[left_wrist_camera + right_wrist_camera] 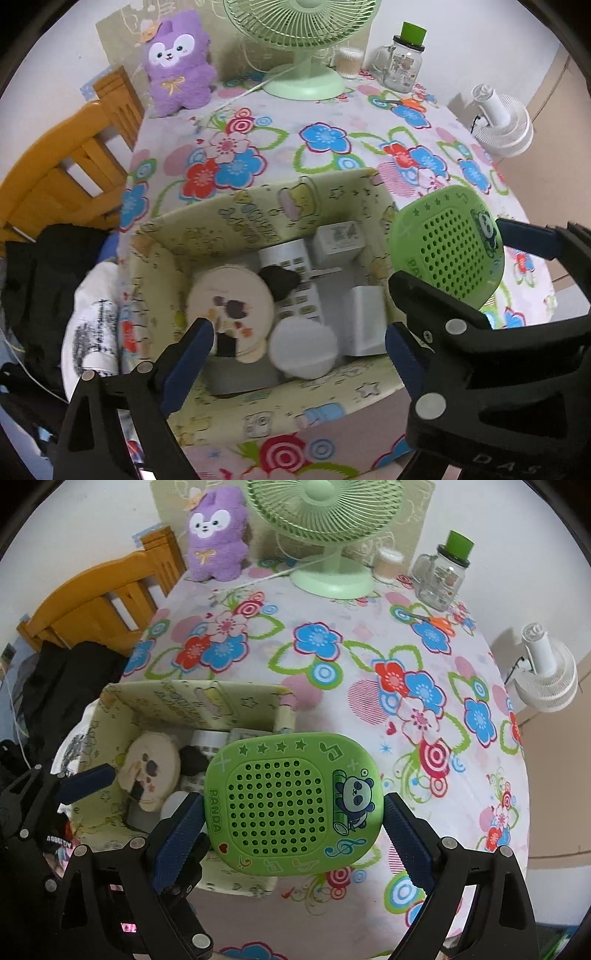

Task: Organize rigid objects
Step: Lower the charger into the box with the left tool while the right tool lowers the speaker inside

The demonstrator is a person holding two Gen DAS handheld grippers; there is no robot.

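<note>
My right gripper (291, 830) is shut on a green perforated case with a panda print (291, 805), one pad on each side of it. It holds the case in the air at the right rim of a pale yellow cartoon-print box (184, 701). From the left wrist view the green case (454, 243) hangs just right of the box (258, 221). My left gripper (299, 336) stands open above the box with nothing between its fingers. Inside lie a round cream compact (229, 306), a white remote (295, 280), a white round lid (303, 347), small white boxes (365, 317) and a black item (280, 280).
On the flower-print tablecloth (351, 664) stand a purple plush (218, 535), a green fan (328, 572), a glass jar with a green lid (443, 576) and a swab tub (386, 565). Orange scissors (436, 622) lie near the jar. A wooden chair (103, 602) and dark clothes (66, 679) are left, a white fan (546, 679) right.
</note>
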